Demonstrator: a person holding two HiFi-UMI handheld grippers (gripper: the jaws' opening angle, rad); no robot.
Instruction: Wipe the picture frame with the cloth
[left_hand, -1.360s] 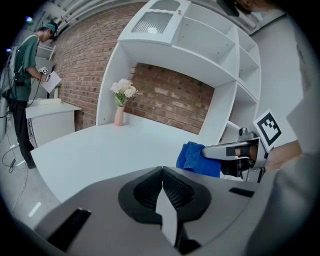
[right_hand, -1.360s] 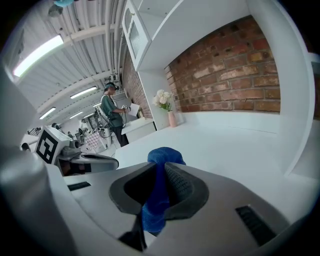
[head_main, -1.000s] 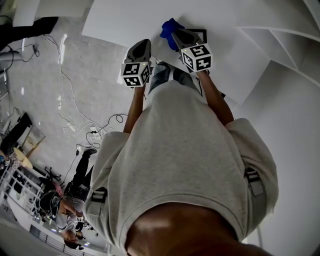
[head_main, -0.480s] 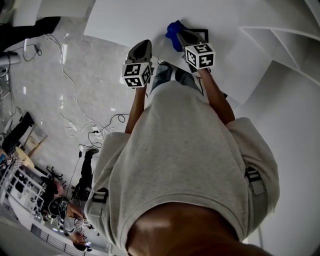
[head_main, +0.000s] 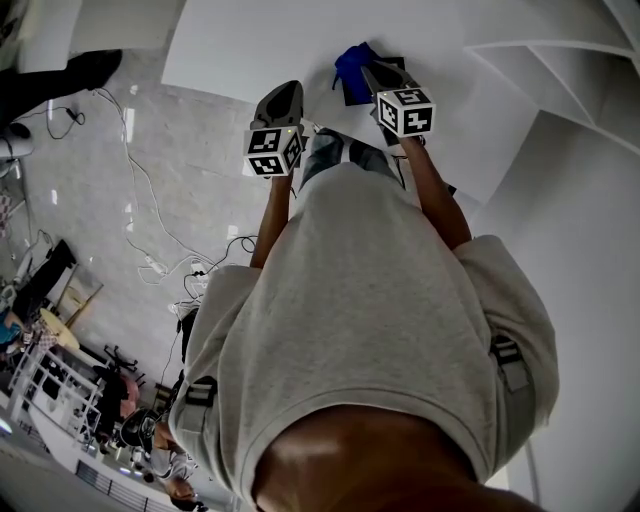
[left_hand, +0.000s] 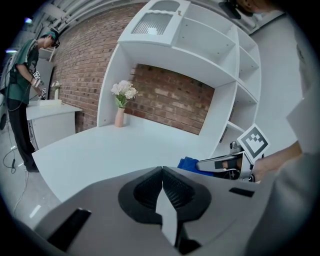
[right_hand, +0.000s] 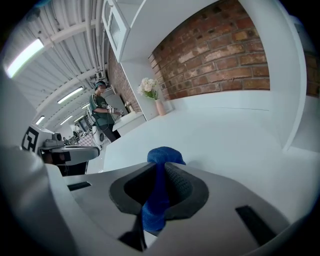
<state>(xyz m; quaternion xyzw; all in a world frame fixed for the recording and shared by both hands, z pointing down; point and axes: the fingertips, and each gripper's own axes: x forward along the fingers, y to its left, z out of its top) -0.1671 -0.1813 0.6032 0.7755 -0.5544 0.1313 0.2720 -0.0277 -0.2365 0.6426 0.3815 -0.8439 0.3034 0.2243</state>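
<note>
In the head view my right gripper (head_main: 366, 70) is shut on a blue cloth (head_main: 352, 64) and holds it over the near left corner of a dark picture frame (head_main: 398, 64) that lies flat on the white table (head_main: 250, 45). The right gripper view shows the cloth (right_hand: 161, 159) bunched between the shut jaws and sticking out past them. My left gripper (head_main: 288, 92) hovers over the table to the left of the frame, jaws shut with nothing in them. From the left gripper view the cloth (left_hand: 188, 163) and the right gripper (left_hand: 217, 162) show at the right.
A pink vase of white flowers (left_hand: 121, 104) stands at the back of the table beside a white shelf unit (left_hand: 200, 45). A person in green (left_hand: 22, 75) works at a counter far left. Cables (head_main: 150, 240) trail over the floor below the table's edge.
My right gripper has shifted a little to the right with the cloth, further over the frame. The left gripper has stayed about where it was.
</note>
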